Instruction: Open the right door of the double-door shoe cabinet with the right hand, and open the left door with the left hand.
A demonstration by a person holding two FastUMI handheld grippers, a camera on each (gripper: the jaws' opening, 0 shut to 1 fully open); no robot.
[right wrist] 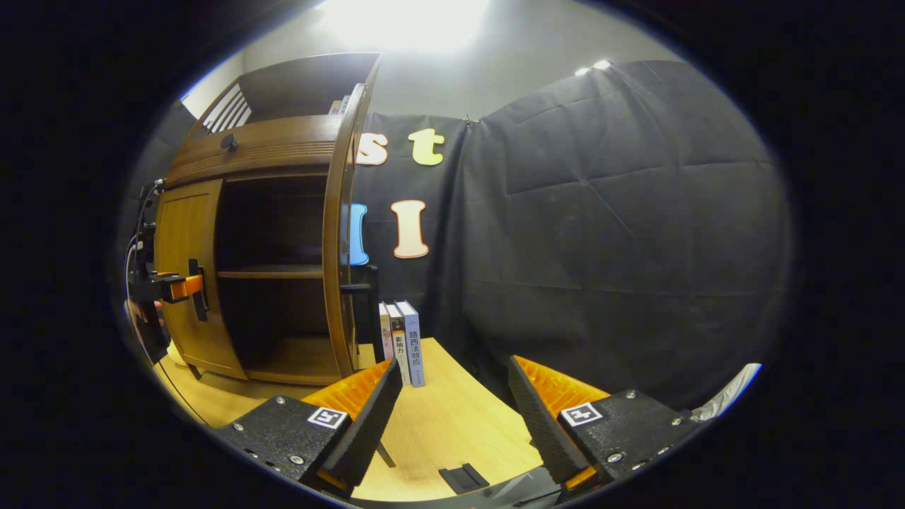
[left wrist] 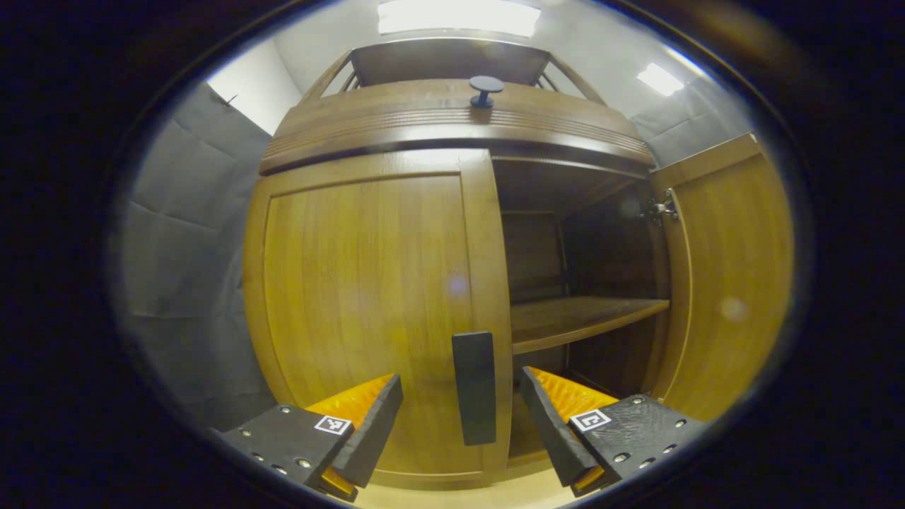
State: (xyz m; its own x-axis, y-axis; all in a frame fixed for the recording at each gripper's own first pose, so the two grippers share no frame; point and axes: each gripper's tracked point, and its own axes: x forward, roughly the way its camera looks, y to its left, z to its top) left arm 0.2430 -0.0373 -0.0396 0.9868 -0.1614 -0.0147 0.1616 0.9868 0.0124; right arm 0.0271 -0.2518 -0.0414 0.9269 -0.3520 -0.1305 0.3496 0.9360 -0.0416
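Two wide-open, empty ribbed orange claws: left claw (left wrist: 463,417) astride flat black handle (left wrist: 474,387), right claw (right wrist: 449,417) over pale woodgrain table (right wrist: 452,424).

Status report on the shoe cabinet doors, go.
Right door swung open, right gripper open and clear. Left gripper open, straddling the left door's handle. Left door shut. Nothing in the way.

Pale wooden tabletop (right wrist: 452,417); shoe cabinet (right wrist: 269,247) standing on it, upright books (right wrist: 403,339) beside the cabinet, small black clip (right wrist: 463,478) near the front edge
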